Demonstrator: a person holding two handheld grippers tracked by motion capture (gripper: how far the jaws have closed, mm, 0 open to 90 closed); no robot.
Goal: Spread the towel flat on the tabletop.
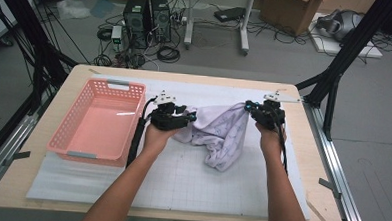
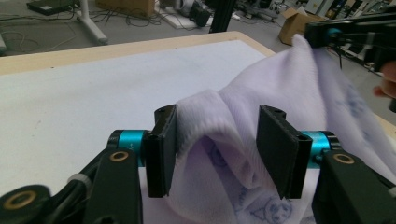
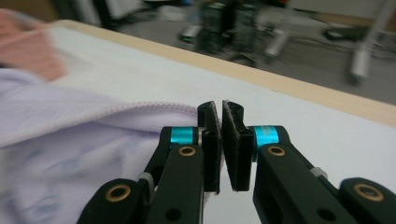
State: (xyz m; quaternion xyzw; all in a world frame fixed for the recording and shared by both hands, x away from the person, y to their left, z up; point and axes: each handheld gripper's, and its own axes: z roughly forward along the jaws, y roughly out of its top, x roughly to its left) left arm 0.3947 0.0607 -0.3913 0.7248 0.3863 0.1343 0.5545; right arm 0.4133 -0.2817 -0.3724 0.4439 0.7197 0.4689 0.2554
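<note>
High overview, two close claw-mounted views, shared cloth [image 1: 223,129].

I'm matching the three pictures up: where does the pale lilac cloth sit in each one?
High view: the lilac cloth hangs mid-table between the left claw and the right claw.
Left gripper view: the cloth bulges between the open jaws, running up right.
Right gripper view: the cloth spreads left, its hem pinched in the shut jaws.
Shared landmark: the table's wooden edge.

One cloth [image 1: 225,133], one pink basket [image 1: 99,119] — two grippers [image 1: 176,115].
</note>
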